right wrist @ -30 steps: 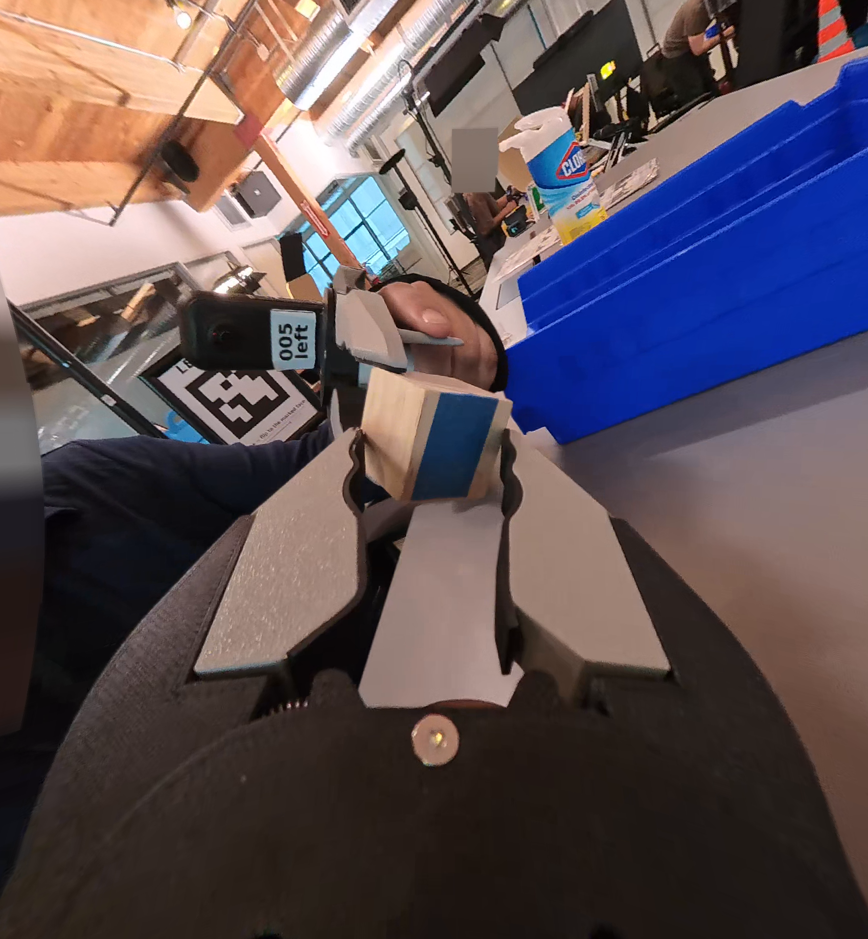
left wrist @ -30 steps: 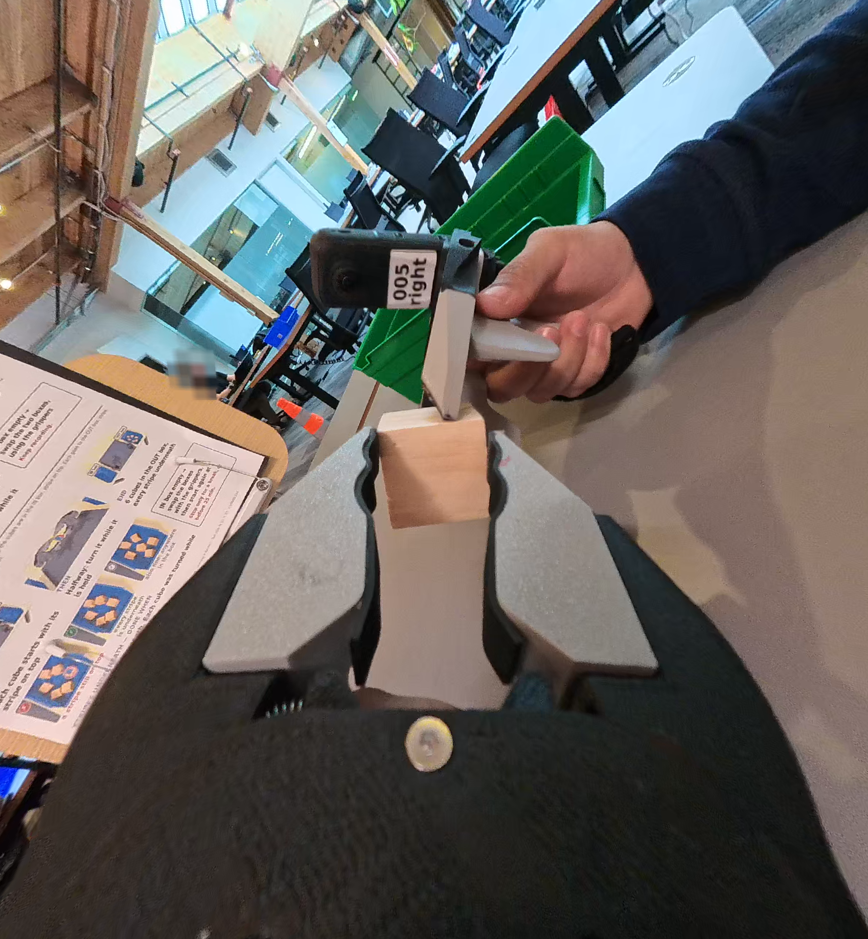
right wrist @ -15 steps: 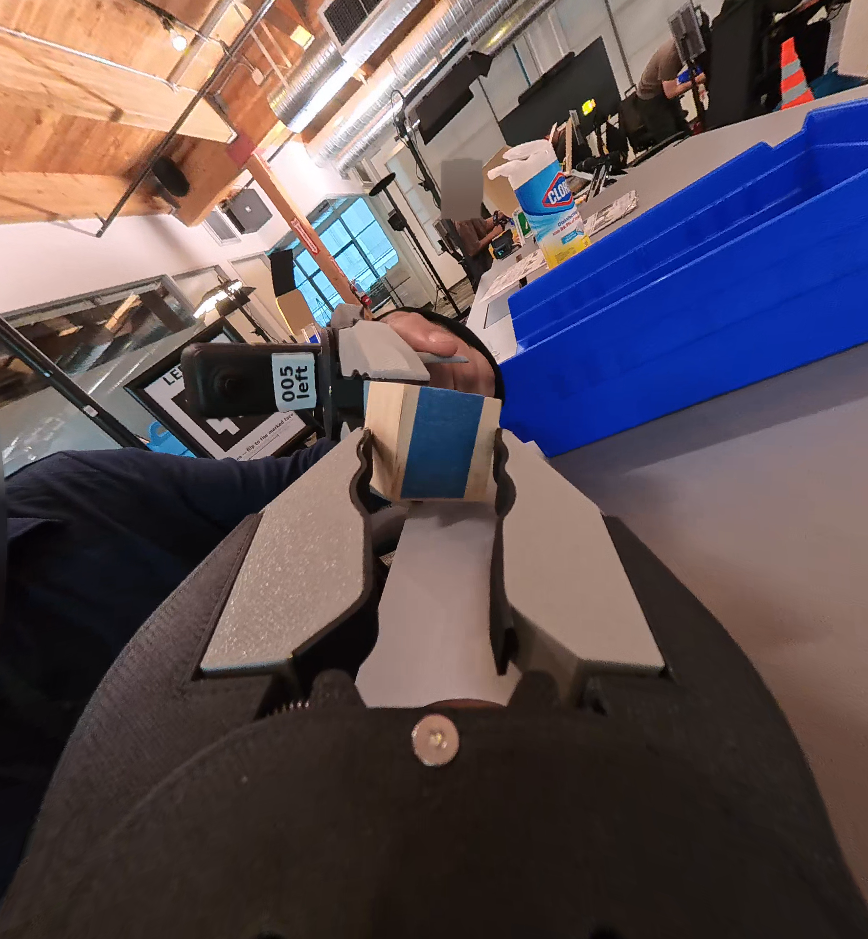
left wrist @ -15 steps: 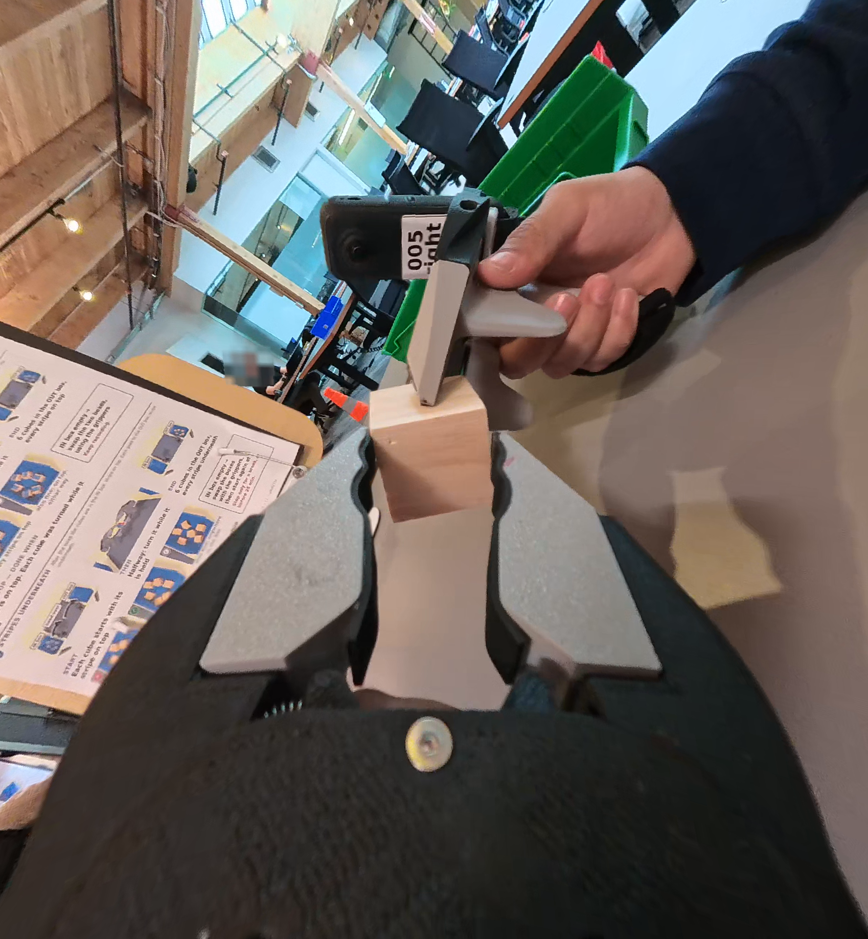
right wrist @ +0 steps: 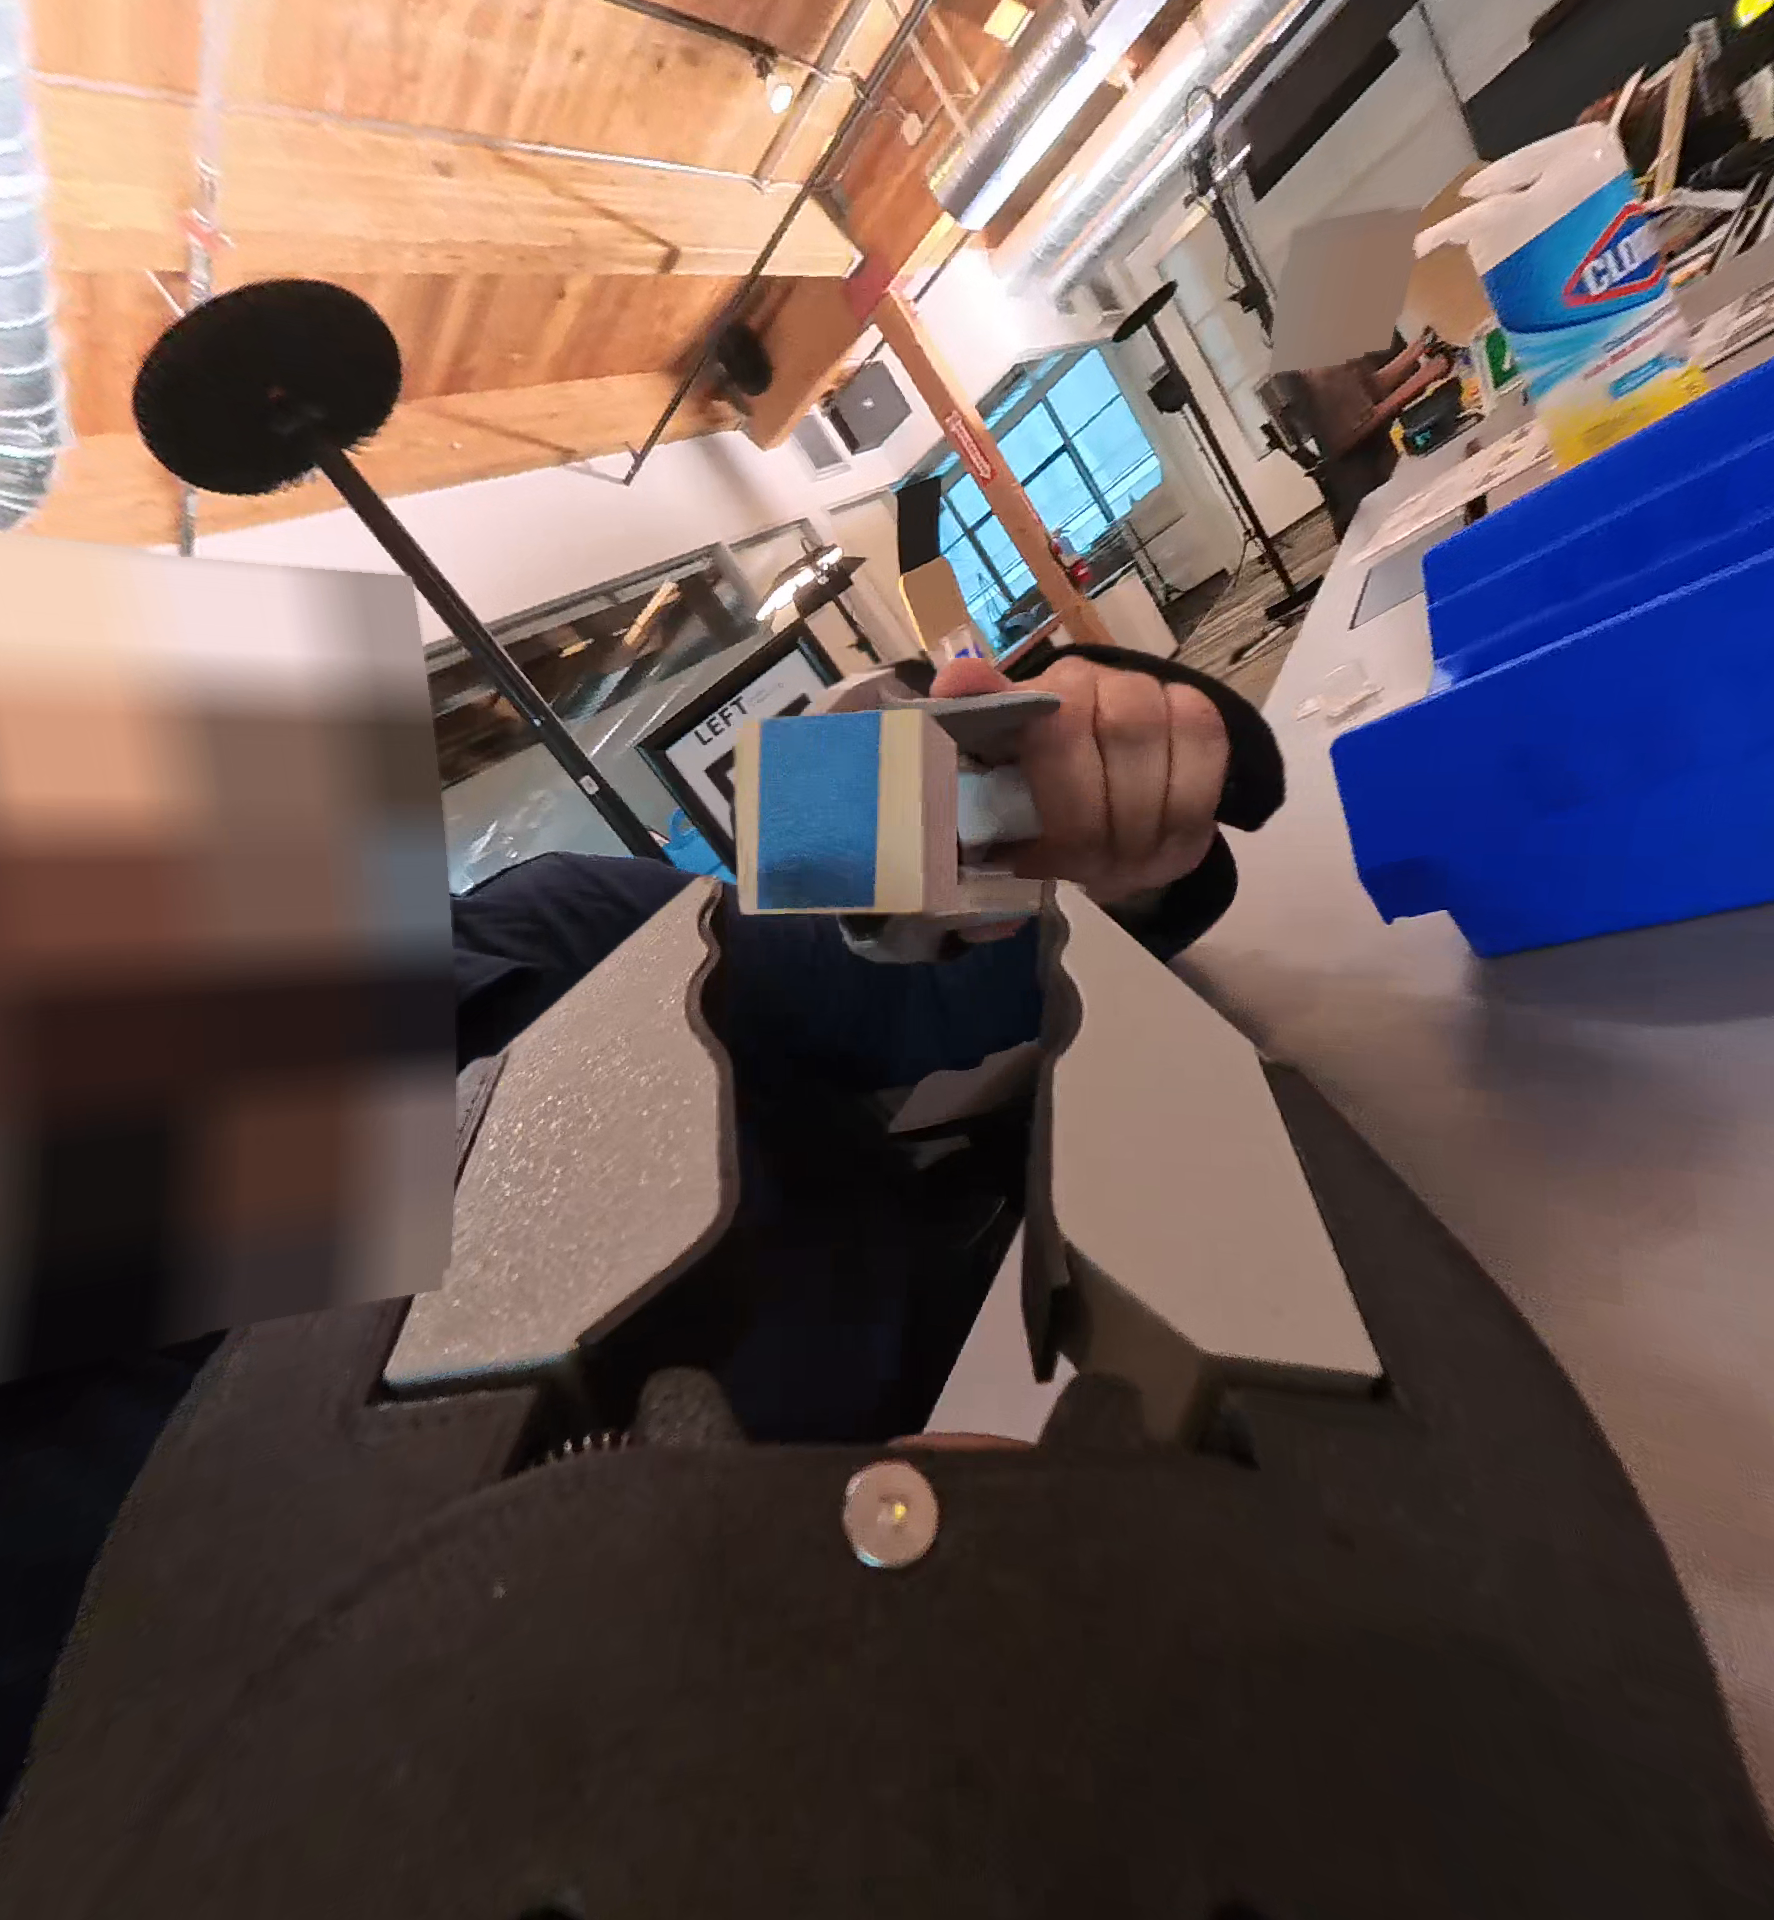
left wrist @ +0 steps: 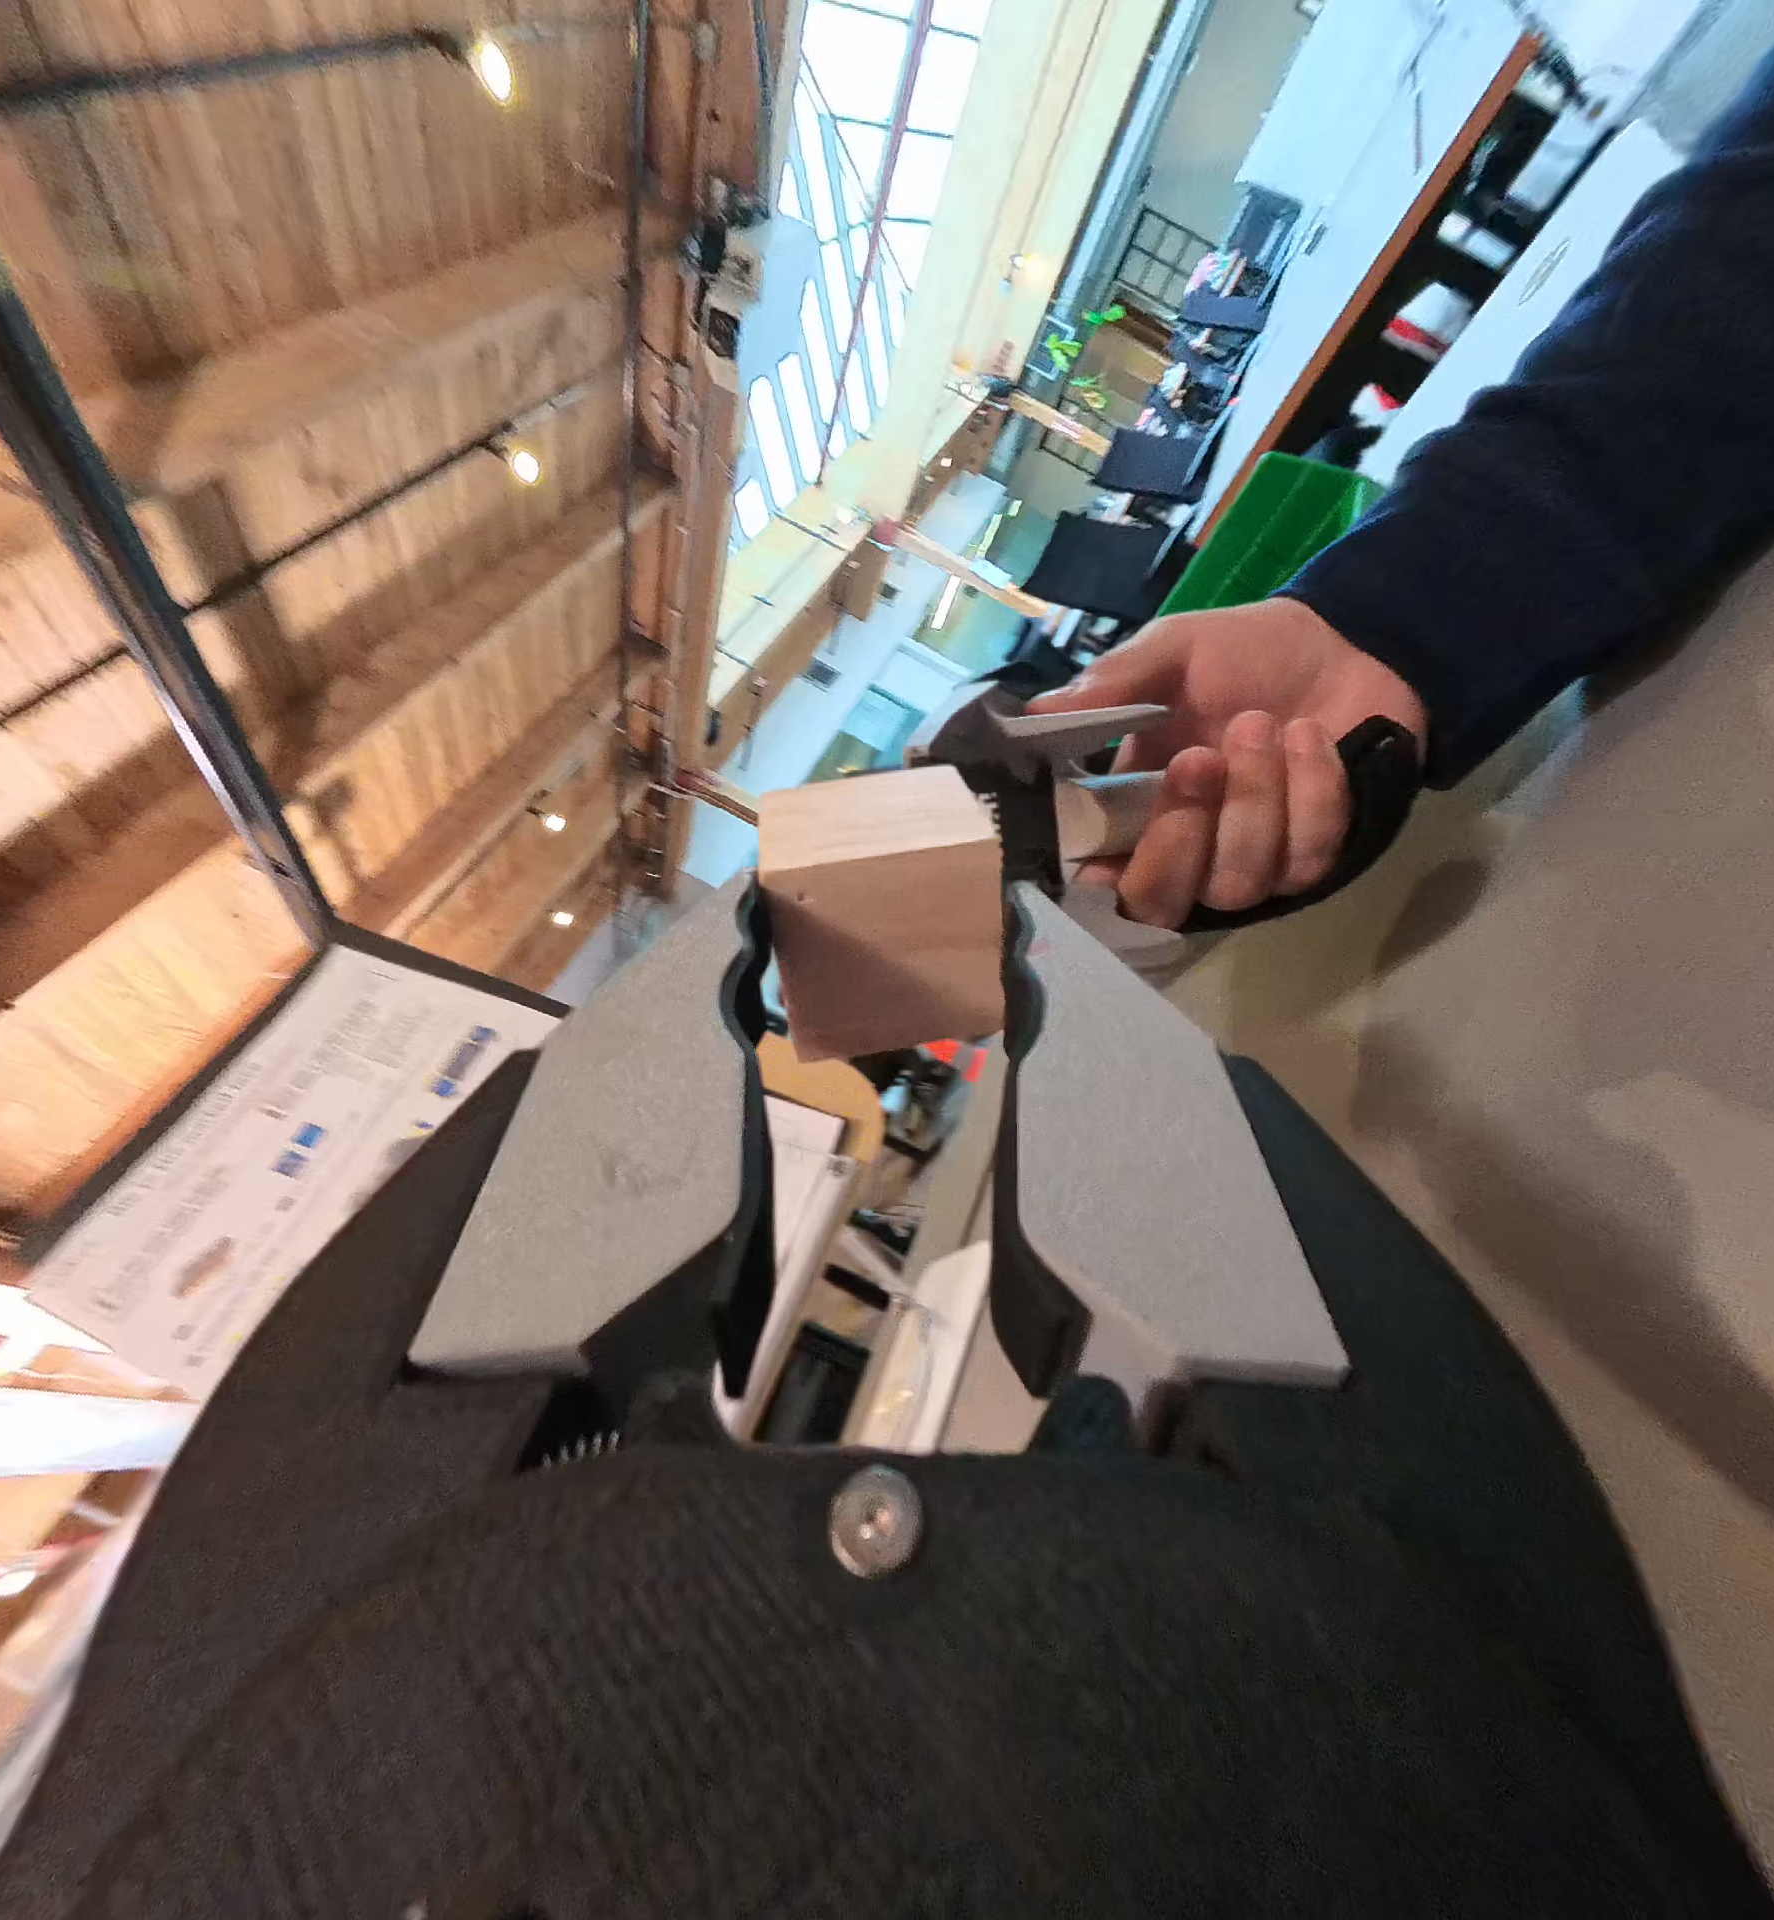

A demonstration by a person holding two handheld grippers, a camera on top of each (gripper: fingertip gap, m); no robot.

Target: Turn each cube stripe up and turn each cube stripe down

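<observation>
grey tabletop (right wrist: pixel 1548 1195) running off to the right in both views, under a timber ceiling with exposed ducts; blue bins (right wrist: pixel 1631 748) parked on that surface at the right of the right wrist view, a wipes canister (right wrist: pixel 1579 312) behind them; green bin (left wrist: pixel 1267 540) far back in the left wrist view, a printed instruction sheet (left wrist: pixel 270 1174) on a board at lower left, blurred.

left gripper (left wrist: pixel 878 935) pinching the wooden cube (left wrist: pixel 883 914) at its very fingertips, serrated pads pressed on opposite sides; cube lifted clear of the table, tilted, only plain wood faces turned toward this camera; blue stripe (right wrist: pixel 821 810) seen from the right wrist view instead, on the cube face (right wrist: pixel 831 816) turned toward that camera, running top to bottom with a pale wood margin on either side.

right gripper (right wrist: pixel 883 956) spread apart, nothing between its fingers, cube just beyond and above the left fingertip, apart from both; same gripper (left wrist: pixel 1039 800) seen edge-on in the left wrist view, right behind the cube, contact hard to judge there.

person's hand (left wrist: pixel 1247 769) wrapped round the right gripper's handle, dark blue sleeve (left wrist: pixel 1610 499) behind it; other hand (right wrist: pixel 1111 779) gripping the left gripper's handle behind the cube.
</observation>
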